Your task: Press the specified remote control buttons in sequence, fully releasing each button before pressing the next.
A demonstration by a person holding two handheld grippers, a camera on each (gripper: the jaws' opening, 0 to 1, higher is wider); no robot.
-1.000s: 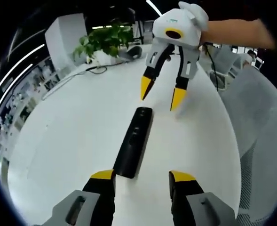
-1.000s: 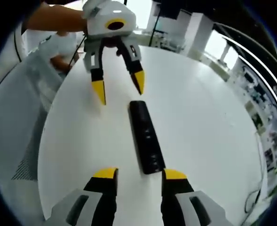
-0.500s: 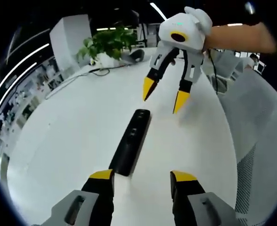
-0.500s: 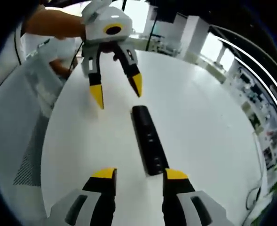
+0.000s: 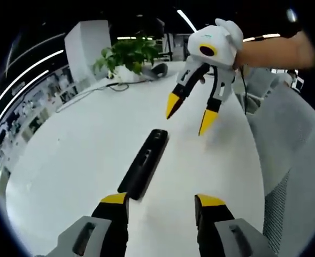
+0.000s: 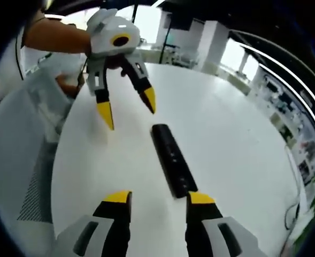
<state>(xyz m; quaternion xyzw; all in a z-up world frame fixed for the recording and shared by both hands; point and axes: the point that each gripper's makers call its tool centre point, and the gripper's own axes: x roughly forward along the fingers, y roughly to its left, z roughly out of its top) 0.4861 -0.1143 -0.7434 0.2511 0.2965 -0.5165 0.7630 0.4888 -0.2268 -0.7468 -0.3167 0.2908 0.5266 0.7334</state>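
A black remote control (image 5: 143, 163) lies flat on the white table (image 5: 77, 144), long axis running away from me. In the left gripper view my left gripper (image 5: 161, 200) is open, its yellow-tipped jaws just short of the remote's near end. Beyond the far end hangs my right gripper (image 5: 188, 113), open, above the table. In the right gripper view the same remote (image 6: 173, 159) lies ahead of my right gripper (image 6: 155, 197), open, and my left gripper (image 6: 127, 108) hovers open past its far end. Nothing is held.
A potted plant (image 5: 126, 52) and cables sit at the table's far end. A grey mesh chair (image 5: 295, 155) stands beside the table's edge. A person's arm (image 5: 275, 49) holds the opposite gripper. Office windows line the far side.
Both grippers have lifted and drawn back a little from the remote. The remote has stayed in place on the table.
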